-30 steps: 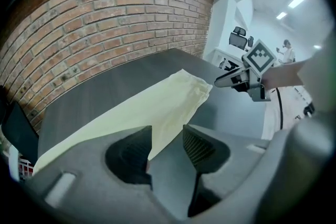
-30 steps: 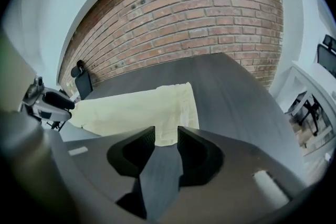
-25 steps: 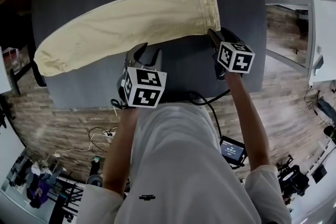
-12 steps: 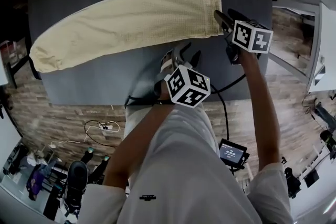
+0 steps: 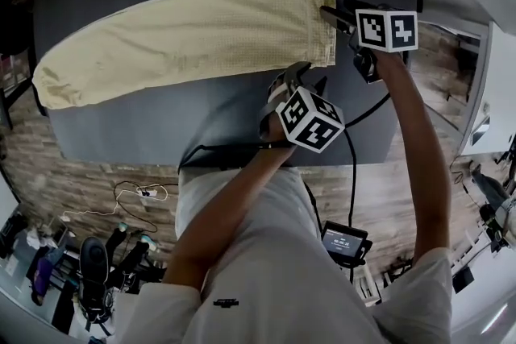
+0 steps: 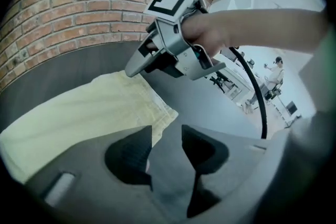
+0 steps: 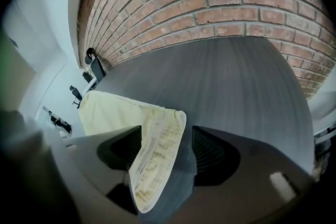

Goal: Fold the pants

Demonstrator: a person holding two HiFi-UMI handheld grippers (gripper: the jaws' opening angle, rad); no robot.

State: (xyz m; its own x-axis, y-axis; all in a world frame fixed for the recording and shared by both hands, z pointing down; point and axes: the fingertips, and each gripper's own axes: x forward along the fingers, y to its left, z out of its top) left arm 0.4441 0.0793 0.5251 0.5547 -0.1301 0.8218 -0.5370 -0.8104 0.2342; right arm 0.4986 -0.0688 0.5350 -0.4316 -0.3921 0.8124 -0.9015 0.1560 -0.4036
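Brick wall behind, dark table in front, and the pale yellow pants are lying stretched long across it, waistband towards the person's right. They're looking already doubled leg on leg, I'd say, since only one leg's width is showing. The crosswise folds are still waiting to be done.

The right tool is sitting at the far waistband corner, its jaws just having spread wide. The hem is lying between them, but nothing is pinching it. The left tool is hovering at the near corner, jaws also just having opened, only bare table between them.

As for writing, the tool cubes are carrying square black-and-white markers only. A small screen is glowing down on the floor, too small to read.
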